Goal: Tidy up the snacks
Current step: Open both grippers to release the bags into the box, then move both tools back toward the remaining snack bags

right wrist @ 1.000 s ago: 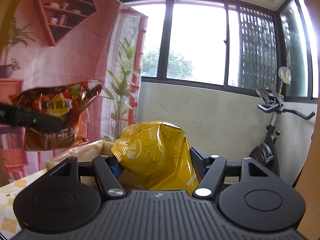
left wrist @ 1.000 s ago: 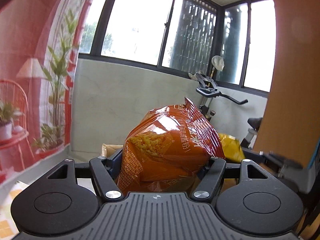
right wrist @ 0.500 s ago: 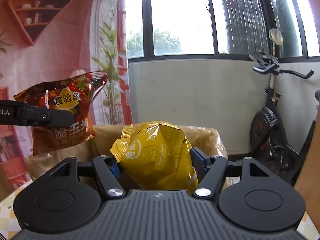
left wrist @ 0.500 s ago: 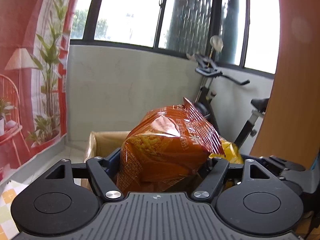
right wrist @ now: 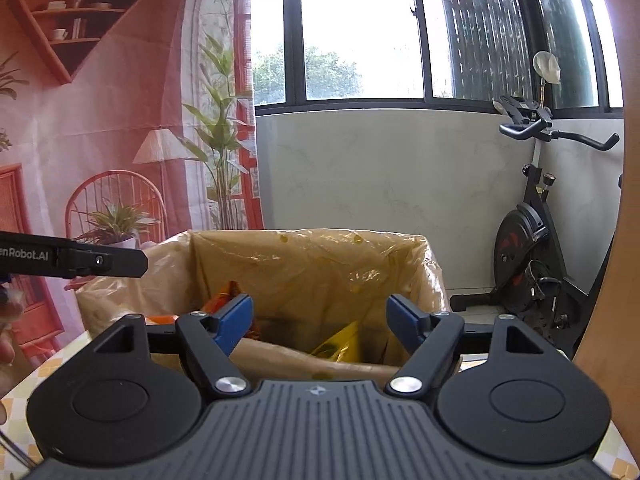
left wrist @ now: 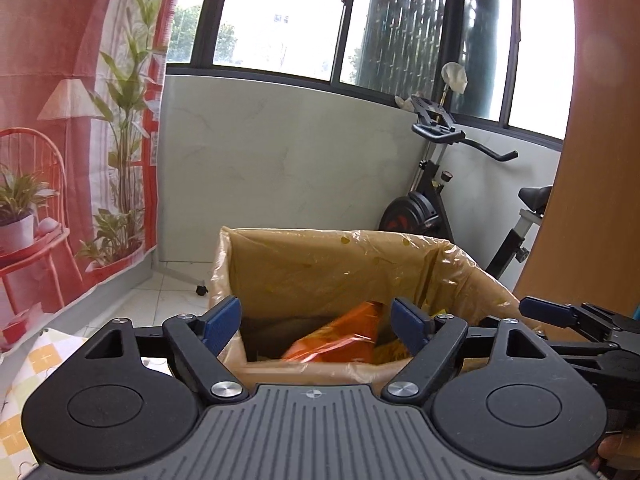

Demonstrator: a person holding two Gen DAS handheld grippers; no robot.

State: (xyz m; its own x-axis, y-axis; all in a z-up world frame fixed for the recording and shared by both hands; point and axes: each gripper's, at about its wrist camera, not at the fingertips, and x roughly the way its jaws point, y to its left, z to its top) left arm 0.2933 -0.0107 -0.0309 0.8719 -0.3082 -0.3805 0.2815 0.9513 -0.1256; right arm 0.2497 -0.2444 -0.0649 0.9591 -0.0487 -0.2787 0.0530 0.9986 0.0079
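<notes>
Your left gripper (left wrist: 316,322) has just been opening and its blue-padded jaws stand apart with nothing between them; your right gripper (right wrist: 320,320) likewise. Just beyond both sits the cardboard box lined with clear plastic film (left wrist: 320,256), and inside it lie the glossy orange snack bag (left wrist: 336,340) and the crinkled yellow snack bag (right wrist: 340,346). This looks like the drop step finished. Next, pull both grippers clear and seek any remaining snacks on the desk.
</notes>
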